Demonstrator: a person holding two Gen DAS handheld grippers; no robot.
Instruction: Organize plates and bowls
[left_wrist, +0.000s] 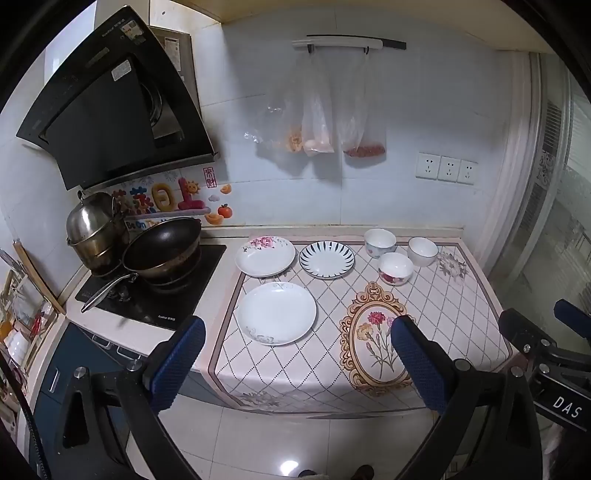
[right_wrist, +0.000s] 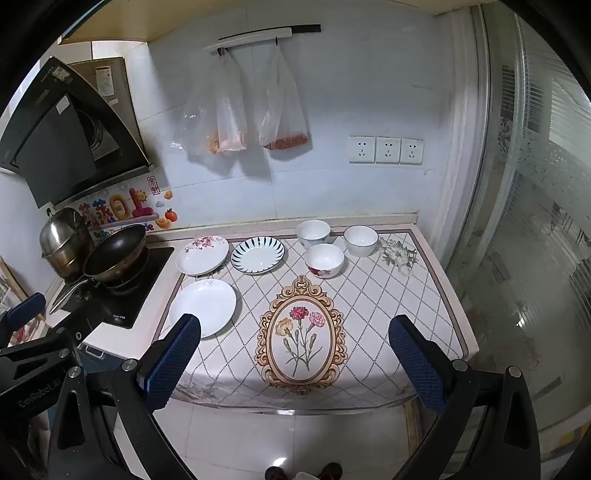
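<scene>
Three plates lie on the patterned counter cloth: a plain white plate (left_wrist: 277, 313) (right_wrist: 203, 306) at the front left, a pink-flowered plate (left_wrist: 265, 255) (right_wrist: 202, 254) behind it, and a blue-striped plate (left_wrist: 326, 258) (right_wrist: 258, 254) to its right. Three bowls stand at the back right: a white-and-blue bowl (left_wrist: 379, 242) (right_wrist: 313, 232), a plain white bowl (left_wrist: 422, 251) (right_wrist: 361, 240), and a red-flowered bowl (left_wrist: 395, 268) (right_wrist: 325, 260). My left gripper (left_wrist: 295, 332) and my right gripper (right_wrist: 293, 330) are both open and empty, held back from the counter's front edge.
A stove (left_wrist: 155, 288) with a black wok (left_wrist: 162, 247) and a steel pot (left_wrist: 92, 225) is left of the plates. Plastic bags (left_wrist: 317, 122) hang on the wall above. A glass door (right_wrist: 535, 258) is to the right. The flower-printed cloth (right_wrist: 369, 314) covers the counter.
</scene>
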